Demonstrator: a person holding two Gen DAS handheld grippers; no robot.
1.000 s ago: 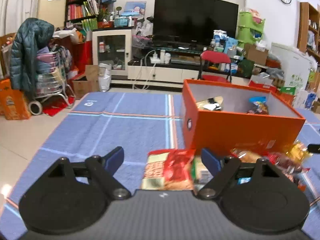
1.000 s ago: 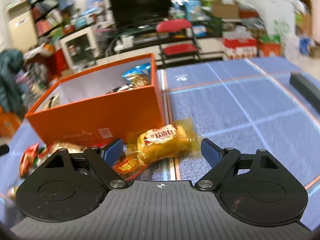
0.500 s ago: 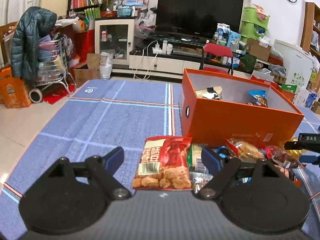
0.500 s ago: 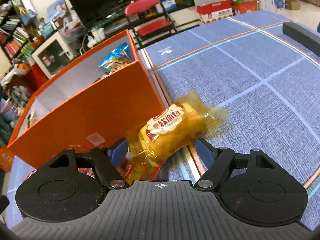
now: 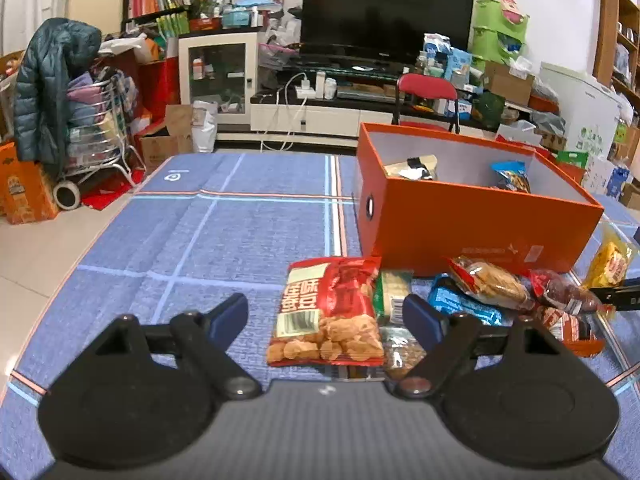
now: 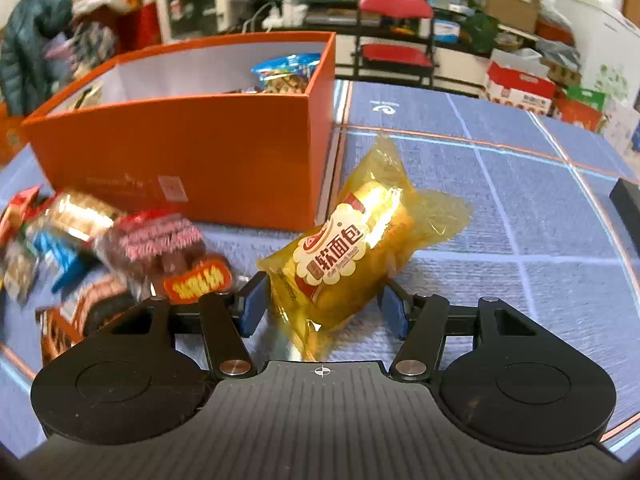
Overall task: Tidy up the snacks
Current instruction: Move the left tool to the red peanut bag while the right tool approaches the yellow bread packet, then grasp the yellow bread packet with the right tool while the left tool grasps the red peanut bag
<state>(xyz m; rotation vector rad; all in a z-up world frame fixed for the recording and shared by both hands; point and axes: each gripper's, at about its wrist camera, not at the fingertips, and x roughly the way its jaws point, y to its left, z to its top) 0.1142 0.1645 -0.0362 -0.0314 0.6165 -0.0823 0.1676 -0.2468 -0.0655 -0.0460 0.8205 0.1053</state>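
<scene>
Between my right gripper's (image 6: pixel 322 310) blue pads sits the yellow bread packet (image 6: pixel 352 252). Its jaws have just been closing and now clasp the packet's lower end, just beside the near right corner of the orange box (image 6: pixel 200 160). On the blue cloth (image 5: pixel 240 232), my left gripper (image 5: pixel 326 314) hangs unclenched and holds nothing, with a red snack bag (image 5: pixel 328 312) lying below its gap. More packets (image 5: pixel 492 288) lie heaped against the box's front wall, and a few rest inside it.

Snack packets (image 5: pixel 486 288) lie on the cloth (image 5: pixel 224 240) before the box (image 5: pixel 472 216), two packets (image 5: pixel 512 176) inside it.
</scene>
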